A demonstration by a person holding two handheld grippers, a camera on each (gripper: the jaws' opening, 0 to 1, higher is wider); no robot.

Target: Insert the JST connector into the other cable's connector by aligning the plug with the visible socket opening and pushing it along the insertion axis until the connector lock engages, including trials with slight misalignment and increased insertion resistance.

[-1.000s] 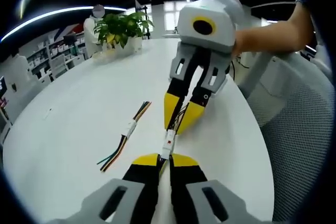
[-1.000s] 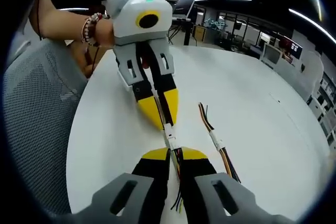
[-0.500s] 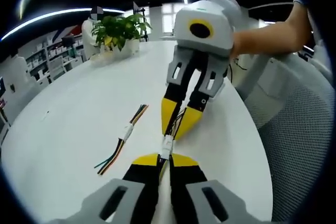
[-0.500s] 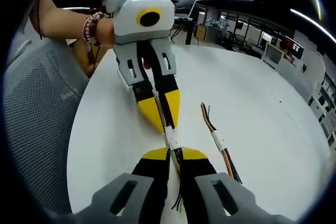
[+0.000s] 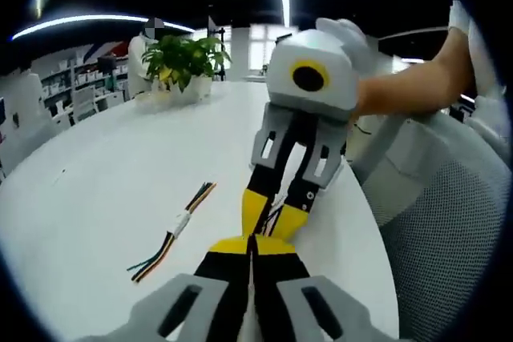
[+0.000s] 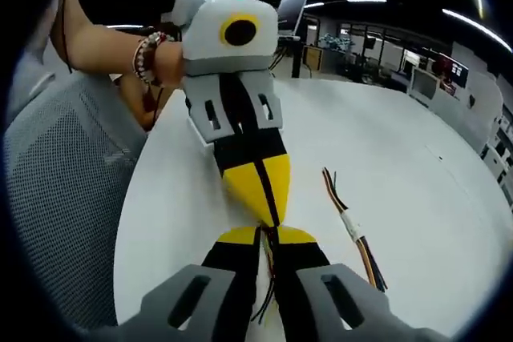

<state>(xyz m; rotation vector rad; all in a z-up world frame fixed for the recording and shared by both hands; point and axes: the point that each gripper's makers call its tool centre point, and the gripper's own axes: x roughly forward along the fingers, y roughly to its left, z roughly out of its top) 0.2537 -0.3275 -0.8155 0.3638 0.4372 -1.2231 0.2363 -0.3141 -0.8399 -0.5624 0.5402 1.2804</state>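
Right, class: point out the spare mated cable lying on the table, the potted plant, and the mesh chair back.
spare mated cable [image 5: 178, 223], left gripper view, on its white connector.
potted plant [image 5: 183, 52], left gripper view, on its leaves.
mesh chair back [image 6: 60, 198], right gripper view, on the grey mesh.

JST connector hidden btwn touching tools; its coloured wires [image 6: 268, 294] trail down.

Both views look low and close across the white bench [image 5: 96, 190], facing each other tip to tip; each has the opposite hand-held gripper at upper centre, and both share the spare cable [image 6: 353, 226].
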